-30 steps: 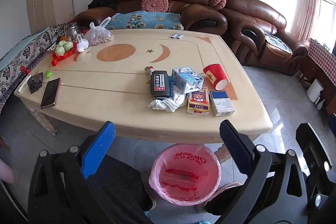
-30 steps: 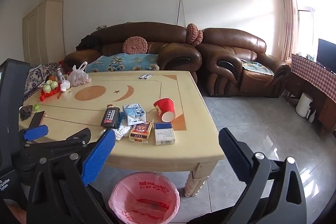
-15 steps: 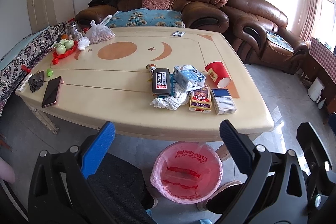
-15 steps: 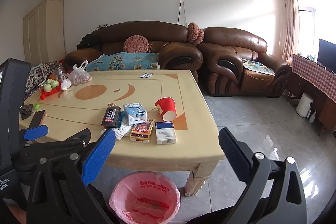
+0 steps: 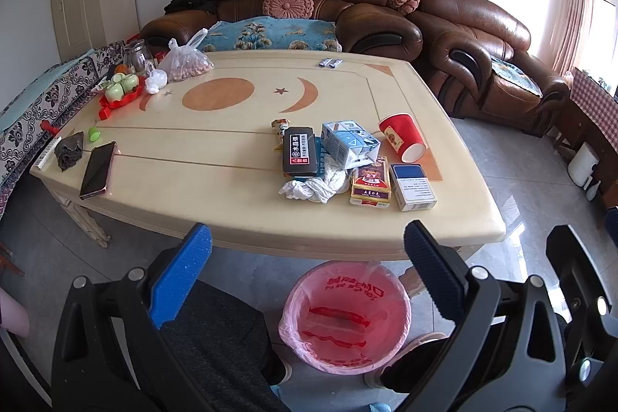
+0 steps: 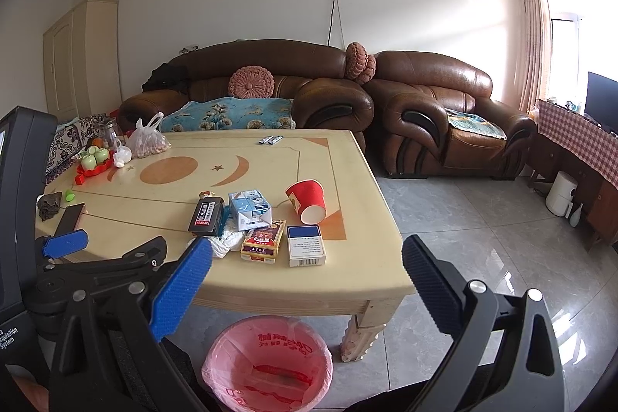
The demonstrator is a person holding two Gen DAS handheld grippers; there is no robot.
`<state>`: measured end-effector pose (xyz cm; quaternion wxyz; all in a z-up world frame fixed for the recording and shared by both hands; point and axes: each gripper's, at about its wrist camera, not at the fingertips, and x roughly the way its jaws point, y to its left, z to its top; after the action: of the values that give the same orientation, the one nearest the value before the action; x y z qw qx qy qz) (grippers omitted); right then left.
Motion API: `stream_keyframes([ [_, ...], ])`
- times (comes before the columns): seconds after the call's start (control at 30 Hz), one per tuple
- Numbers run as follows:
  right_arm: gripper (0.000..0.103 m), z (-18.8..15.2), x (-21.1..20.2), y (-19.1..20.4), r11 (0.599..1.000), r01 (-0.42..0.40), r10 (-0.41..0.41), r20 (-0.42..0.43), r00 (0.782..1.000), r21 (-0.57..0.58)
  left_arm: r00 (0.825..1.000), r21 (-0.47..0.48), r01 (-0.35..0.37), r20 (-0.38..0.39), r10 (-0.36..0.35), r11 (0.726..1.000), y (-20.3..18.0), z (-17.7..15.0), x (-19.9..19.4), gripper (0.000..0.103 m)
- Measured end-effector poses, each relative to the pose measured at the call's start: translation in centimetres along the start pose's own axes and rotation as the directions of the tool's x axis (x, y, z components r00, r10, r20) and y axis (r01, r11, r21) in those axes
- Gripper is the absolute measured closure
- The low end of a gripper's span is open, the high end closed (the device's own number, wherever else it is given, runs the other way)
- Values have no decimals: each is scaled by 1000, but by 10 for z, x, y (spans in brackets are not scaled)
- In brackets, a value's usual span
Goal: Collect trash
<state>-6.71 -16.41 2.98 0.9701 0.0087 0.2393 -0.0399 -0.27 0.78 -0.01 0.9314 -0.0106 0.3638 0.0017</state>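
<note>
The left gripper (image 5: 307, 253) had a black plastic frame with two broad arms, each carrying round silver screws behind its finger. One finger (image 5: 181, 275) bore a bright blue ribbed pad; the other pad (image 5: 434, 275) was dark navy with the same ribbing. The right gripper (image 6: 307, 275) matched it: blue pad on one finger, navy on the other, silver screws behind. Below the fingers, the person wore dark grey trousers (image 5: 216, 342).
</note>
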Motion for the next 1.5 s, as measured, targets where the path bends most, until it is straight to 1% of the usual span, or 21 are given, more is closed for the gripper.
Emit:
stream_keyframes([
  [1.1, 6, 0, 0, 1, 1000, -7, 7, -4, 1000, 2, 1000, -1, -6, -7, 6, 1000, 3, -2, -2, 5],
  [1.23, 6, 0, 1, 2, 1000, -19, 19, -14, 1000, 5, 1000, 3, -7, -15, 7, 1000, 4, -4, -2, 5],
  [1.33, 6, 1, 7, 0, 998, -55, 55, -32, 998, 2, 999, 21, 1, -42, 0, 1000, 5, -1, 4, 5],
  [1.43, 6, 2, 8, -3, 999, -45, 45, -19, 999, -9, 998, 15, -11, -63, 12, 1000, 12, 3, 10, 5],
  [1.5, 6, 3, 11, -5, 999, -41, 41, -12, 999, -26, 997, 5, 0, -80, 1, 1000, 20, 6, 14, 5],
])
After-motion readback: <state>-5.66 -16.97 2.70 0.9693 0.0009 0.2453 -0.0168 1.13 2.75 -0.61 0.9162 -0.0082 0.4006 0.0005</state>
